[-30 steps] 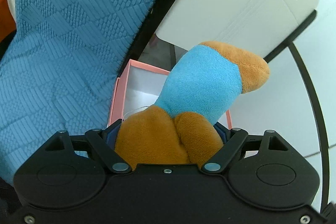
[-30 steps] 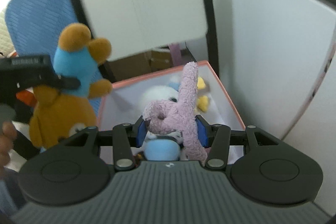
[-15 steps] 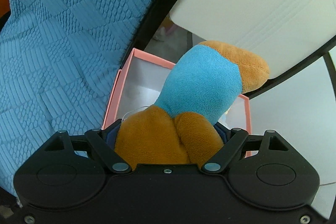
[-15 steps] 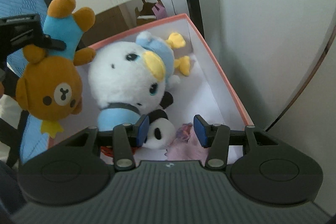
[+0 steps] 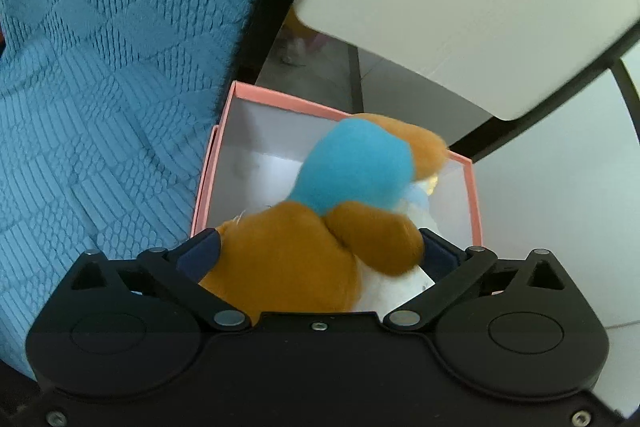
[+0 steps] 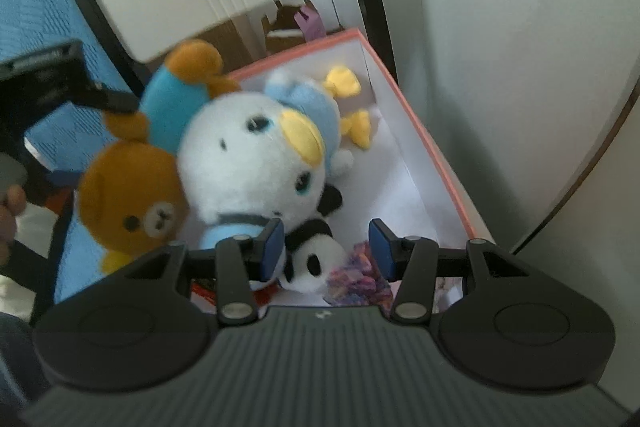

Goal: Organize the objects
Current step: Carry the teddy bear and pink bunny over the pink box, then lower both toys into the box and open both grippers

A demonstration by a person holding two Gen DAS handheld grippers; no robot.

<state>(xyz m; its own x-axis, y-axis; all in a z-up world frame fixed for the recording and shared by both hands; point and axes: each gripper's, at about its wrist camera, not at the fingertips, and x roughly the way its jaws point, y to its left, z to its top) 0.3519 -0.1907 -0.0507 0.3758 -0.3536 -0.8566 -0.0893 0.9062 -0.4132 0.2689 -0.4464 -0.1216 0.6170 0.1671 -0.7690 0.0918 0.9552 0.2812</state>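
A: The left wrist view looks down, close, over its tool [image 5: 318, 251] into the pink box [image 5: 202, 187].

B: The right wrist view faces that box [image 6: 424, 139] from the opposite end; both share the brown bear [image 6: 132, 195].

The brown plush bear in the blue shirt [image 5: 320, 227] is motion-smeared in both views, and from the left wrist its face is turned away. It covers most of the pink-rimmed cardboard box [image 5: 256, 95], leaving just scraps of the white-and-blue plush penguin [image 5: 416, 205]. From the right wrist, the black-and-white plush panda [image 6: 310, 259] is half buried under that penguin, and the pink-purple fuzzy toy [image 6: 356, 277] is cut off behind the right gripper [image 6: 326, 247] body, so its shape is unreadable.
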